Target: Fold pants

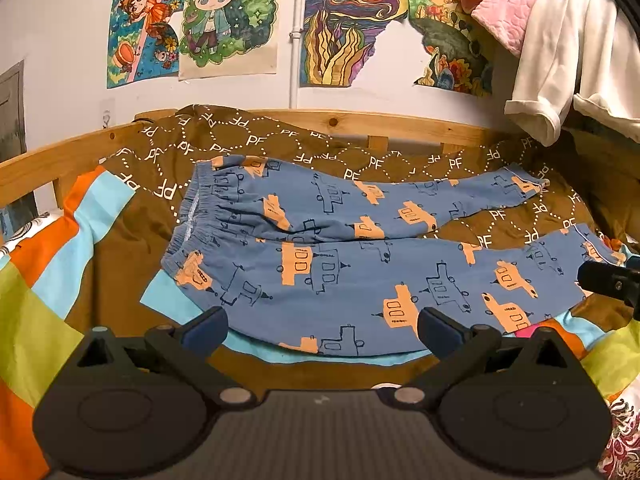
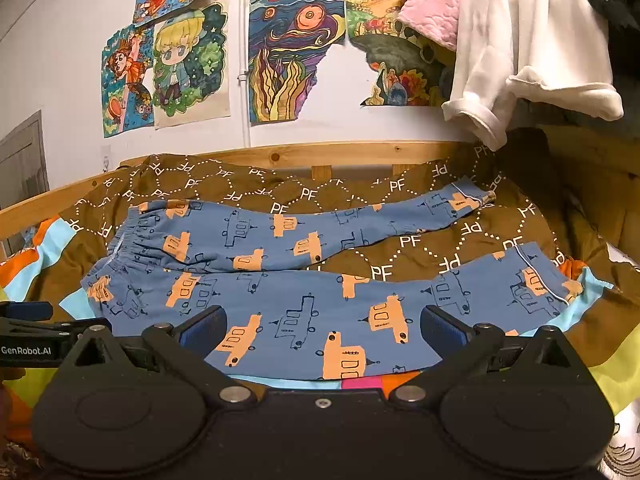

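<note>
Blue pants with orange and outlined vehicle prints lie flat on the bed, waistband to the left, two legs spread apart toward the right. They also show in the right wrist view. My left gripper is open and empty, just above the near leg's front edge. My right gripper is open and empty, over the near leg further right. The right gripper's tip shows at the right edge of the left wrist view; the left gripper shows at the left edge of the right wrist view.
A brown quilt with white PF print covers the bed, over a striped colourful sheet. A wooden bed rail runs along the wall. White and pink garments hang at the upper right. Drawings are on the wall.
</note>
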A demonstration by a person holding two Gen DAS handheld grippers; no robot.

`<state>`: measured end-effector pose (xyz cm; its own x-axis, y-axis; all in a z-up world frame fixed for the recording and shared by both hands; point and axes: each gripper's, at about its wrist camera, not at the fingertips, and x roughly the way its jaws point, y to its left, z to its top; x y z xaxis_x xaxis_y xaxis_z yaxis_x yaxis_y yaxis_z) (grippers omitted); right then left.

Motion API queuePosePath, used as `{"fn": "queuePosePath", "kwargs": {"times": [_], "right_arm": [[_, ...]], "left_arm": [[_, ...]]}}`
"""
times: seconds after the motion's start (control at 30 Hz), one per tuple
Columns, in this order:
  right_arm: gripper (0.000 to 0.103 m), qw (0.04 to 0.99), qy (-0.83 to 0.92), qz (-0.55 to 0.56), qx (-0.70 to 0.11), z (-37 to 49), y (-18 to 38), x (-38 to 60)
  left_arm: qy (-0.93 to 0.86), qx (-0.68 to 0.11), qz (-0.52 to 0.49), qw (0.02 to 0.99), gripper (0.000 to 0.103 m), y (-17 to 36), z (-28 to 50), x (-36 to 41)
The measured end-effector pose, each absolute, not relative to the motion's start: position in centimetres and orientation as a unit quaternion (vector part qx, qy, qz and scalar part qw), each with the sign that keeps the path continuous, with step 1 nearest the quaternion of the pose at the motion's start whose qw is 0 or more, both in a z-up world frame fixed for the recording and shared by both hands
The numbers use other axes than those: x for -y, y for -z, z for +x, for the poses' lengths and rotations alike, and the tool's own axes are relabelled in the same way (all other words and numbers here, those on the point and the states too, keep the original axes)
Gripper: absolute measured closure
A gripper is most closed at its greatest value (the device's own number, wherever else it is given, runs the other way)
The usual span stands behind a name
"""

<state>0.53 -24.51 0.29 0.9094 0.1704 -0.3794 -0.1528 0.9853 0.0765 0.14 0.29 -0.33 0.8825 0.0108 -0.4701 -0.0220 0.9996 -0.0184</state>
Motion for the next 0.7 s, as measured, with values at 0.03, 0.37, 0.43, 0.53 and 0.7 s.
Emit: {"fn": "queuePosePath", "kwargs": {"times": [0.03, 0.37, 0.43, 0.53, 0.7], "right_arm": [[0.001, 0.977, -0.082, 0.023, -0.196, 0.51, -0.26, 24.5], [0.001, 0.977, -0.081, 0.026, -0.196, 0.46, -0.27, 24.61], [0.001, 0.977, -0.081, 0.027, -0.197, 0.47, -0.29, 24.64], [0.001, 0.977, -0.08, 0.027, -0.197, 0.47, -0.27, 24.62], [0.001, 0.977, -0.08, 0.029, -0.197, 0.46, -0.28, 24.73]], "left_arm": [[-0.008, -0.242, -0.011, 0.97, 0.0, 0.34, 0.13, -0.29], [-0.008, -0.243, -0.009, 0.97, 0.0, 0.31, 0.12, -0.15], [-0.008, -0.242, -0.01, 0.97, 0.0, 0.33, 0.1, -0.13], [-0.007, -0.243, -0.01, 0.97, 0.0, 0.27, 0.12, -0.2], [-0.007, -0.243, -0.009, 0.97, 0.0, 0.32, 0.12, -0.19]]}}
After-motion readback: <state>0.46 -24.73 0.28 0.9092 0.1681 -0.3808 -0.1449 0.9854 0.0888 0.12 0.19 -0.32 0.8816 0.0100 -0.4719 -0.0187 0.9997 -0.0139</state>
